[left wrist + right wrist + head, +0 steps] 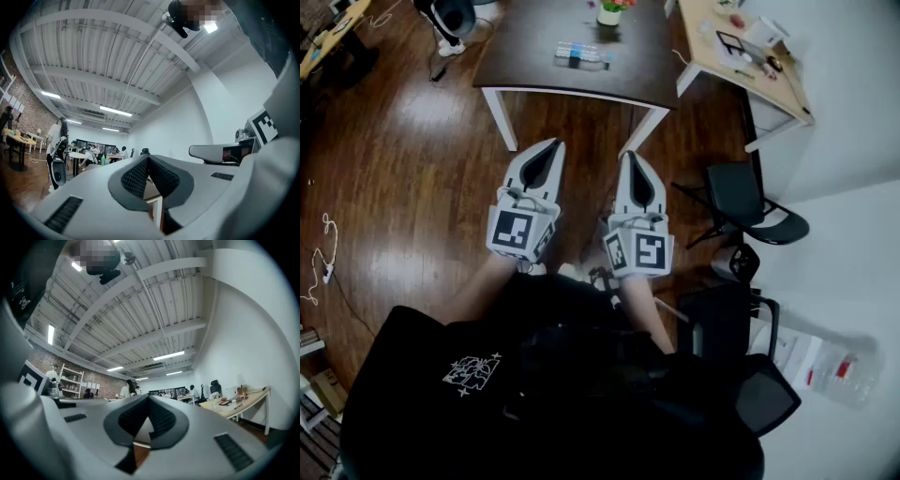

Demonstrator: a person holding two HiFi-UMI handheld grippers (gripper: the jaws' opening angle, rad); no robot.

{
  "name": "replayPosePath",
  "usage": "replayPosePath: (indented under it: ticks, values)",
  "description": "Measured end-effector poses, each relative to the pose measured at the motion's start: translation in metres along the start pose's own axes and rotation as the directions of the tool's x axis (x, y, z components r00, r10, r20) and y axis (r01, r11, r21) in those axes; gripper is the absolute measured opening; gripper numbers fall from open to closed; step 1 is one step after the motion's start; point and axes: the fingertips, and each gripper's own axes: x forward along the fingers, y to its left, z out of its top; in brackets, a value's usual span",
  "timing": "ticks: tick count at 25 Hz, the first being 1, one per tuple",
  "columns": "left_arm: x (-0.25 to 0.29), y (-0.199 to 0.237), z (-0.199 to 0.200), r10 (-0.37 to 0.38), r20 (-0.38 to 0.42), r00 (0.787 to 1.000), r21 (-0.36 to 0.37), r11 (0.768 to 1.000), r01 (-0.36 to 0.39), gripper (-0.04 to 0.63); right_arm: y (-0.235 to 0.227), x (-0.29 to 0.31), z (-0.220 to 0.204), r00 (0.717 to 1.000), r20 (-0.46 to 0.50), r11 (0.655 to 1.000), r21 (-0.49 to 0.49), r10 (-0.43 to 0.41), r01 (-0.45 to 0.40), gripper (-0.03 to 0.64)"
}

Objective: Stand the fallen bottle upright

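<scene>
The clear plastic bottle with a blue label (pixel 581 54) is seen lying on its side on the dark rectangular bench with white legs (pixel 516 56), at the far end of the scene, near a small potted plant (pixel 609 11). The left tool (pixel 555 143) and the right tool (pixel 630 155) are held side by side over the brown wooden floor (pixel 412 187), well short of the bench, each with its jaws brought together on nothing. The task is judged not yet begun. Trouble is most likely at the grasp. If the jaws are not parted before the bottle is reached, it could be pushed and rolled toward the bench edge. If the smooth round body is gripped off-centre, it could slip or topple again when set down.
</scene>
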Motion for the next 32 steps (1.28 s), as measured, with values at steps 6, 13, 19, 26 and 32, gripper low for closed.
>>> replayPosePath:
  ticks: [6,13,19,26,32]
  values:
    - [0.010,-0.007,-0.011,0.020,-0.008,1.000,0.005,1.000,-0.020,0.000,-0.016,0.001,-0.006,1.000,-0.013,1.000,0.011,0.013,-0.013,0.025]
    - [0.026,-0.004,-0.016,0.042,-0.011,0.999,0.002,0.999,-0.042,0.000,-0.028,0.011,-0.012,0.999,-0.029,0.999,0.013,0.030,-0.030,0.025]
    - [0.059,0.015,-0.029,0.046,-0.016,0.999,-0.017,0.999,-0.046,0.000,-0.040,0.041,-0.022,0.998,-0.040,0.999,0.023,0.041,-0.040,0.025]
    - [0.126,0.057,-0.045,-0.005,-0.026,1.000,-0.039,0.999,0.004,-0.001,-0.066,0.108,-0.038,0.999,-0.048,0.999,0.044,0.015,-0.012,0.025]
    - [0.194,0.110,-0.053,-0.065,-0.056,0.996,-0.025,0.998,0.063,0.000,-0.082,0.189,-0.047,0.998,-0.051,0.998,0.037,-0.039,0.041,0.025]
